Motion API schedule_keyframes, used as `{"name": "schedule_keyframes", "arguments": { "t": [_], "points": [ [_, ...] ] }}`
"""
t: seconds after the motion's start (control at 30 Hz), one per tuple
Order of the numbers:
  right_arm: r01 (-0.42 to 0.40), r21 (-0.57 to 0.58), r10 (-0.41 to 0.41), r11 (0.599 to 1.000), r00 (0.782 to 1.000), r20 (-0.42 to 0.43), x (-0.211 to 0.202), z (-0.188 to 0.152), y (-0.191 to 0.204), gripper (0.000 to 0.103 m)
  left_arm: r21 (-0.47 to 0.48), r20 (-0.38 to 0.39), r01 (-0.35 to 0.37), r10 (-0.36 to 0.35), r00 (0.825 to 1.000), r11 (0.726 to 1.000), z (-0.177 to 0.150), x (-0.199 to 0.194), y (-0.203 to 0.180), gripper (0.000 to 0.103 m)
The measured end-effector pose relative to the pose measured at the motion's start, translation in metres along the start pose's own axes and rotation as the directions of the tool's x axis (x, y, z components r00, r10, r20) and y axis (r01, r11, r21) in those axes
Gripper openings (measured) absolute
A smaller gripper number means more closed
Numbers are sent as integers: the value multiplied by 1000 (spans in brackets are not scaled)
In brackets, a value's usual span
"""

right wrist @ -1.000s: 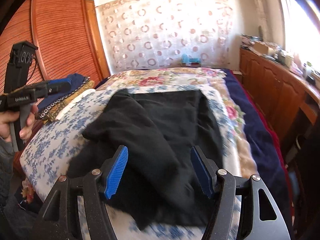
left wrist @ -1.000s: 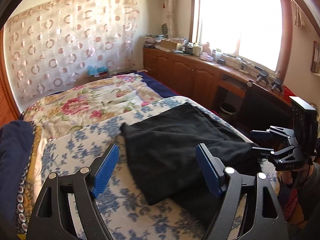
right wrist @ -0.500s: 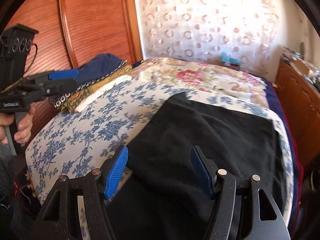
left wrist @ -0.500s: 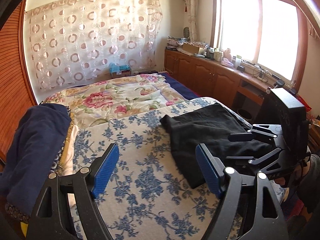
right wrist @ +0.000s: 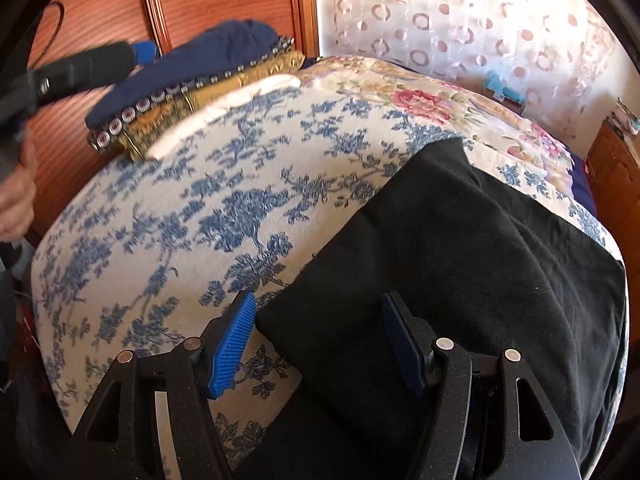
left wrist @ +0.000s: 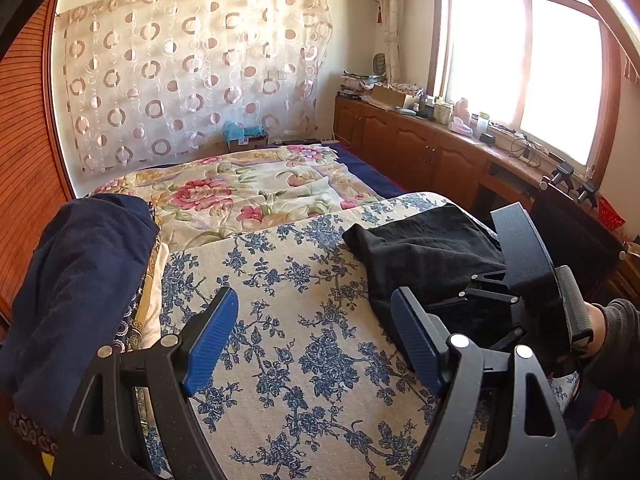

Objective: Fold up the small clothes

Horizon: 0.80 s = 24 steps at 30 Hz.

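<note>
Bedroom: bed (left wrist: pixel 320 380) with blue-floral cover, pink-floral quilt (left wrist: pixel 248 196) behind it, circle-pattern curtain (left wrist: pixel 192 80) on far wall, wood cabinets (left wrist: pixel 420 156) under the window. Black garment (right wrist: pixel 460 272) lies flat on the bed's right part. Folded navy stack (left wrist: pixel 76 280) at the bed's left edge. Left gripper (left wrist: pixel 316 340): jaws wide apart, nothing between them, over bare floral cover, garment just beside its right finger. Right gripper (right wrist: pixel 320 340): jaws apart, above the garment's near left corner, pads not pressing the cloth. Right wrist view is slightly blurred.
</note>
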State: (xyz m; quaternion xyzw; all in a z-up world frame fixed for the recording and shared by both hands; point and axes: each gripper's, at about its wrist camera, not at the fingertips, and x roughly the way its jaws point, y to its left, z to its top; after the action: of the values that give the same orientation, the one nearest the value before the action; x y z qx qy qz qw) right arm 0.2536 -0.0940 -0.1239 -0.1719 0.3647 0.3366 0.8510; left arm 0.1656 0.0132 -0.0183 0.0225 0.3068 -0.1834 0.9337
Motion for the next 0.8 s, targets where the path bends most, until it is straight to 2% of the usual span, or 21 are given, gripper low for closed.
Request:
{"name": "schedule_keyframes", "arguments": {
  "t": [0.2,0.27,0.33,0.4,0.5,0.63,0.7,0.8],
  "points": [
    [50,-59,-49,997,999,12,3,-4,13,66,-13,-19,8,-9,1000,1000,-4,8,5,80],
    [38,-57,-37,998,999,20,1,-5,13,58,-21,-22,14,-14,1000,1000,-5,11,6,80],
    [64,-56,-62,996,998,24,-1,-6,11,35,-34,-31,19,-20,999,999,-7,15,7,80],
    [59,-43,-58,997,998,21,-5,-7,3,18,-46,-42,30,-32,999,998,-9,20,6,80],
    [7,15,-7,1000,999,40,-17,-7,-10,15,-52,-55,39,-42,998,998,-12,26,2,80],
    [-29,73,19,997,991,134,-51,-2,-29,15,-43,-74,53,-56,996,998,-12,34,-6,80],
    [-26,92,9,995,985,175,-69,1,-41,15,-37,-82,59,-62,995,998,-12,39,-11,80],
    [35,91,-54,995,975,215,-90,4,-61,15,-26,-94,71,-73,993,997,-10,47,-19,80]
  ]
}}
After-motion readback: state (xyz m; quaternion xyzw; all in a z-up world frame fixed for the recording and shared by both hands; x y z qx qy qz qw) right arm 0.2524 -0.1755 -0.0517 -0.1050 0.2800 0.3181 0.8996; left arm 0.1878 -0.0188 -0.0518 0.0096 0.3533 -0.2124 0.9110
